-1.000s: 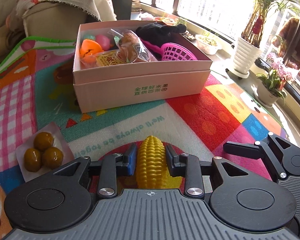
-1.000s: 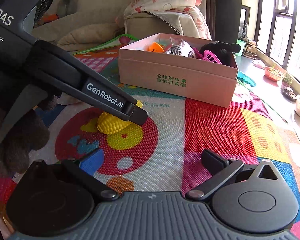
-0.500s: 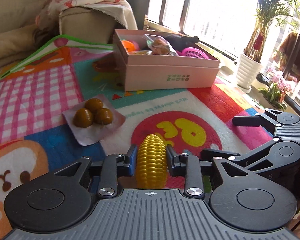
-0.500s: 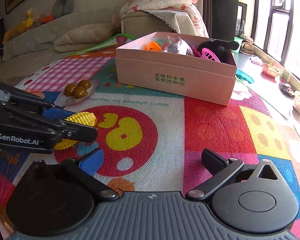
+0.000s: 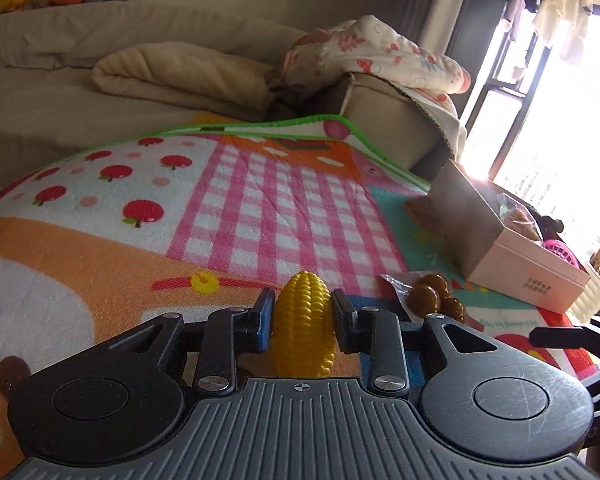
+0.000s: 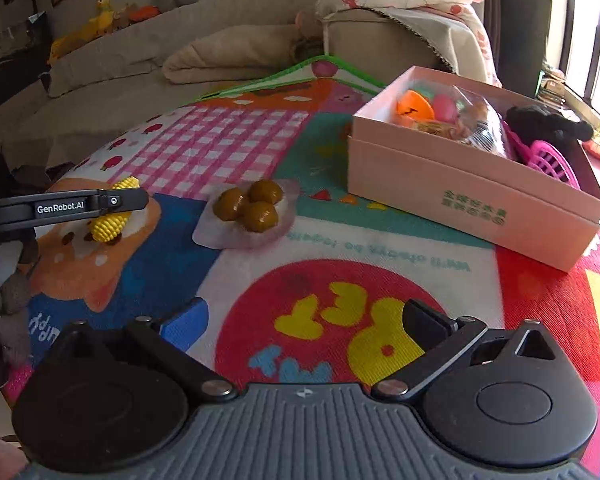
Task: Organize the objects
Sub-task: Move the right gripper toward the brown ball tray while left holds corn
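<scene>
Your left gripper (image 5: 303, 312) is clenched on the ribbed yellow plastic corn cob (image 5: 305, 322), both pads pressed against its bumpy sides, and the cob points away from you at the lower centre of the left wrist view. In the right wrist view the same cob (image 6: 109, 226) sits at the left edge, pinched under the black finger marked GenRobot.AI.

Your right gripper (image 6: 306, 320) stands wide apart with nothing between its fingers, above the red circle printed on the woven, brightly patterned play mat (image 6: 260, 136).

Just right of the cob in the left wrist view lies a clear crinkled plastic packet of three glossy brown balls (image 5: 430, 296); in the right wrist view that packet (image 6: 247, 210) rests flat on the mat at centre, between the cob and the box.

The pale pink cardboard box (image 6: 460, 196), rectangular and open-topped with green printing on its side, sits in the upper right of the right wrist view. It holds an orange plastic pumpkin ball (image 6: 414, 108), a pink ball (image 6: 444, 106), a shiny cellophane-wrapped packet (image 6: 474, 128), a pink slotted plastic basket (image 6: 548, 160) and a black fuzzy plush toy (image 6: 548, 122).

Behind the mat runs a beige fabric sofa (image 5: 100, 40) with a folded cream blanket (image 5: 180, 76) and a floral quilt (image 5: 384, 56).
</scene>
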Available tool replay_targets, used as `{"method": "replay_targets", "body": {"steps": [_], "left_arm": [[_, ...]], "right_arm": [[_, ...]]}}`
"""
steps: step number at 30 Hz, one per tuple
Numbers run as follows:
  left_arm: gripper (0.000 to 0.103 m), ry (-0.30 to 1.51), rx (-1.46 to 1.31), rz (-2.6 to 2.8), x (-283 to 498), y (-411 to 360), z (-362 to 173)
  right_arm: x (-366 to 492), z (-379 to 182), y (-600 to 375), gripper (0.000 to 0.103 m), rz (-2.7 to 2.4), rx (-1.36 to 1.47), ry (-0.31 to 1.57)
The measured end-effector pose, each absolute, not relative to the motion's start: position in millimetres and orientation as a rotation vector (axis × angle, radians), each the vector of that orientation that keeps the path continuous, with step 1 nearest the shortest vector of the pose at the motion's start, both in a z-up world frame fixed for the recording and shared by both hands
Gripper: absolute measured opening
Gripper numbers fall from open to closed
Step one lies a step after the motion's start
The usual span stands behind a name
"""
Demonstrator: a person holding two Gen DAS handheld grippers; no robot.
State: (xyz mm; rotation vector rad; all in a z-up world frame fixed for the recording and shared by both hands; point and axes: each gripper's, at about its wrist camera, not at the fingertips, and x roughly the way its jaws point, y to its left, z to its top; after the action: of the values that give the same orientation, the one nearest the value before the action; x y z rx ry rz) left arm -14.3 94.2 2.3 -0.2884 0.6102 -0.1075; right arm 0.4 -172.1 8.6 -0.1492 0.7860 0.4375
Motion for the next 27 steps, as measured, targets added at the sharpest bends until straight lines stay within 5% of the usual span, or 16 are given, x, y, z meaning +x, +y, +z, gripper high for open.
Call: {"method": "replay_targets", "body": {"steps": [8, 14, 17, 24, 27], "left_arm": [[0.034, 0.595, -0.329, -0.104, -18, 98, -2], [0.034, 0.593, -0.364, -0.114, -18, 103, -4], [0.034, 0.594, -0.367, -0.114, -18, 103, -3], [0.034, 0.599, -0.326, -0.101, -19, 98, -3], [0.034, 0.606, -0.283, -0.09, -19, 91, -1]], "right_arm": [[56, -2, -111, 0.102, 0.463, -0.194, 0.823], [37, 7, -110, 0.067, 0.5, -0.242, 0.791], [21, 10, -120, 0.059, 0.496, -0.277, 0.788], [-16, 13, -160, 0.057, 0.469, -0.361, 0.77], [-22, 13, -179, 0.073, 0.41, -0.369, 0.756]]}}
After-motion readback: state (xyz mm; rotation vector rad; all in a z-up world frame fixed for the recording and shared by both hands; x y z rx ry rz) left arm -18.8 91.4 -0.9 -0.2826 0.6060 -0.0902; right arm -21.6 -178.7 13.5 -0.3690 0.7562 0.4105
